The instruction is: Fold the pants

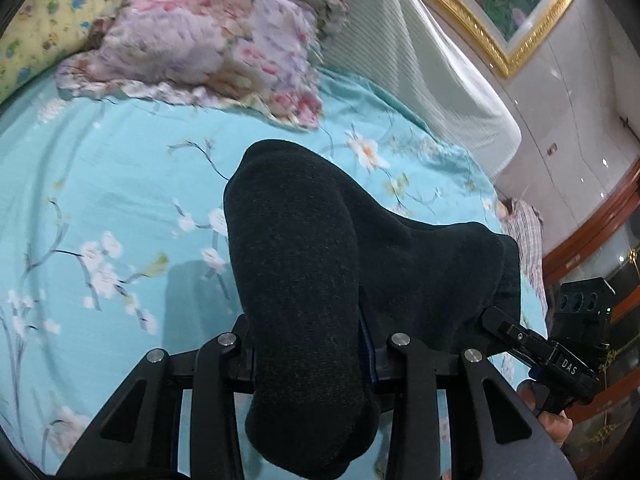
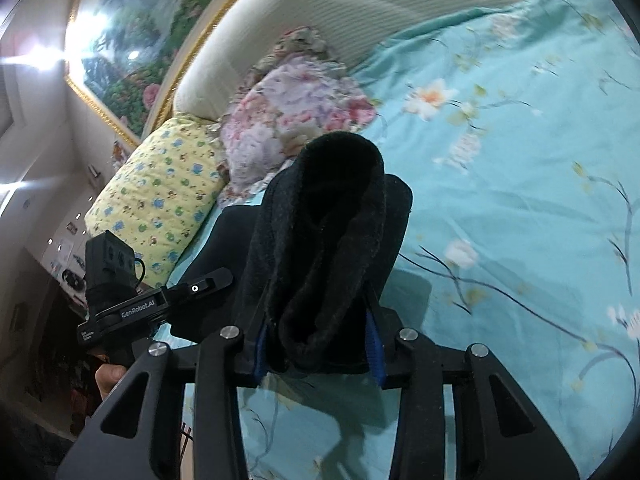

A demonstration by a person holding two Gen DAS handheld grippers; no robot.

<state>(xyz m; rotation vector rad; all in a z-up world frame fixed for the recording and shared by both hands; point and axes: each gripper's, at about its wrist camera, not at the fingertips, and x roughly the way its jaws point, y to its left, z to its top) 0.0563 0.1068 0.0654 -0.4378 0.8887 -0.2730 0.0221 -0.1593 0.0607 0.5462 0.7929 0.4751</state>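
Both grippers lift dark pants clear of a flowered bed, a fold apparently under way.

The left gripper (image 1: 308,364) is clamped on a thick bunch of the black knit pants (image 1: 320,248), which rise ahead of it over the turquoise blossom-print bedsheet (image 1: 120,200); the right gripper (image 2: 316,344) likewise pinches a doubled fleecy edge between its blue-padded fingers (image 2: 374,344). The cloth spans between the two tools, off the sheet here, though whether a trailing end touches the bed is hidden. Floral pillows (image 1: 192,40) lie beyond, well apart. The next move likely calls for carrying both held edges together across and laying them down flat and aligned.
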